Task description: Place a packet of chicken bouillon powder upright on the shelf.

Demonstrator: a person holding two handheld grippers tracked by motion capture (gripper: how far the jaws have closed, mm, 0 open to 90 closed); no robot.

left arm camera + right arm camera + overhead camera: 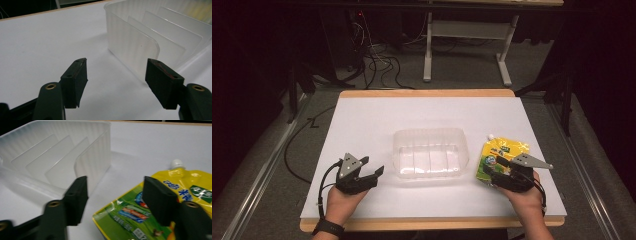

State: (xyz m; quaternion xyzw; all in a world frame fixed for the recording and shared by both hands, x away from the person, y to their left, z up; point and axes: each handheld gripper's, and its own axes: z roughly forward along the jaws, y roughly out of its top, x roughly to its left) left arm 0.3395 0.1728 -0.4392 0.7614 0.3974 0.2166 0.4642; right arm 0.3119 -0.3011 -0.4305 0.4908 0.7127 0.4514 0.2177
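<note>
Closest to the person, both hands sit at the near edge of the desk (pixel 362 115). The left tool (pixel 373 172) has its jaws spread with nothing between them, aimed at the clear plastic tray (pixel 430 152) in the middle. The right tool (pixel 493 172) is also apart, its jaws straddling the near left corner of the yellow spout pouch (pixel 502 155), not squeezing it as far as I can see. The pouch lies flat just right of the tray, white cap pointing away.

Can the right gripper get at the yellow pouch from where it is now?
Probably yes: the right gripper stands open at the near edge of the yellow pouch, one jaw already over it, with nothing between them.
</note>
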